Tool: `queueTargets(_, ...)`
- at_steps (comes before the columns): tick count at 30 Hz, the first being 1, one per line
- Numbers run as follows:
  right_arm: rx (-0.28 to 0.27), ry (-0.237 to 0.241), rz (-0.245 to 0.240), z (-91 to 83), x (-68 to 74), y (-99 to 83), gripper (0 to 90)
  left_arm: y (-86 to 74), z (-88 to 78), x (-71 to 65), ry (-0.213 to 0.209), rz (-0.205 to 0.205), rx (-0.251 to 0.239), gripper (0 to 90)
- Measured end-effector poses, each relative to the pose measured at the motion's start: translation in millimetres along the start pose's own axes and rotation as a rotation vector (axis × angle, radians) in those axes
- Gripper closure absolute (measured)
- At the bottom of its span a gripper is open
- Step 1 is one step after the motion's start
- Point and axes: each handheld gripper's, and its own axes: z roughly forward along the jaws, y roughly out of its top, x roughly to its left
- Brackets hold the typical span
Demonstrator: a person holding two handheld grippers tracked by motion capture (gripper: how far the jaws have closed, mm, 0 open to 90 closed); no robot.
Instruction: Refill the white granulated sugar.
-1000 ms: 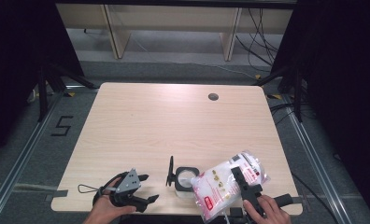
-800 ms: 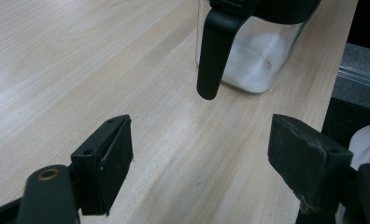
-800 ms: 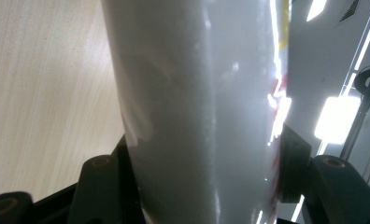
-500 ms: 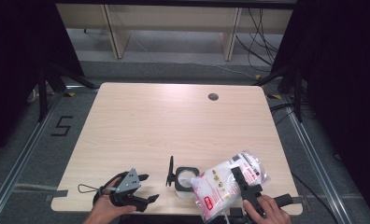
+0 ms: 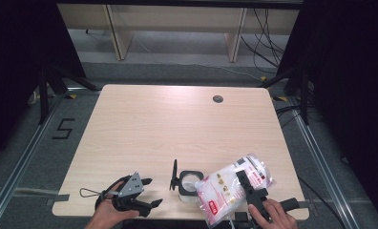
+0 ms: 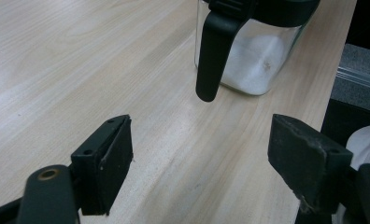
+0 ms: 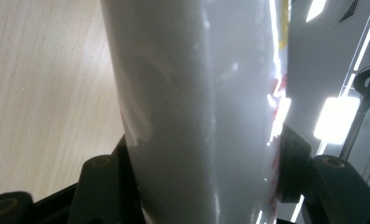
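On the table, left tongs gape level, right tongs clamp a tilted bag.

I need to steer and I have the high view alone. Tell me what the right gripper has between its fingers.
Observer: The right gripper is clamped on a white plastic bag; in the right gripper view its fingers press the bag's two sides.
Operator: Report the left gripper's fingers.
Observer: The left gripper is open, with bare table between its fingers.
Operator: Describe the jar in front of it.
Observer: The left gripper view shows the glass jar holding white powder, with a black handle hanging down its side toward the gripper.
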Motion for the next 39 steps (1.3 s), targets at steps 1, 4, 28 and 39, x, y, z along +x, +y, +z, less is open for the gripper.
queueTargets(1, 0.002, -0.006, 0.009, -0.2, 1.1, 0.0, 44.5, 0.5, -1.2, 0.6, 0.004, 0.005, 0.008, 21.9)
queueTargets(4, -0.008, -0.008, -0.007, 0.2, 0.0, 0.7, 44.5, 1.3, -1.8, 3.2, 0.0, 0.031, 0.006, 21.9)
queueTargets(28, -0.016, -0.003, 0.023, 2.2, 1.7, 0.5, 44.7, 0.4, -1.6, 2.3, 0.001, -0.002, 0.004, 21.9)
queueTargets(39, -0.017, 0.0, 0.002, 2.4, 0.6, 0.2, 44.9, 0.2, -1.4, 2.3, 0.001, -0.003, -0.001, 21.9)
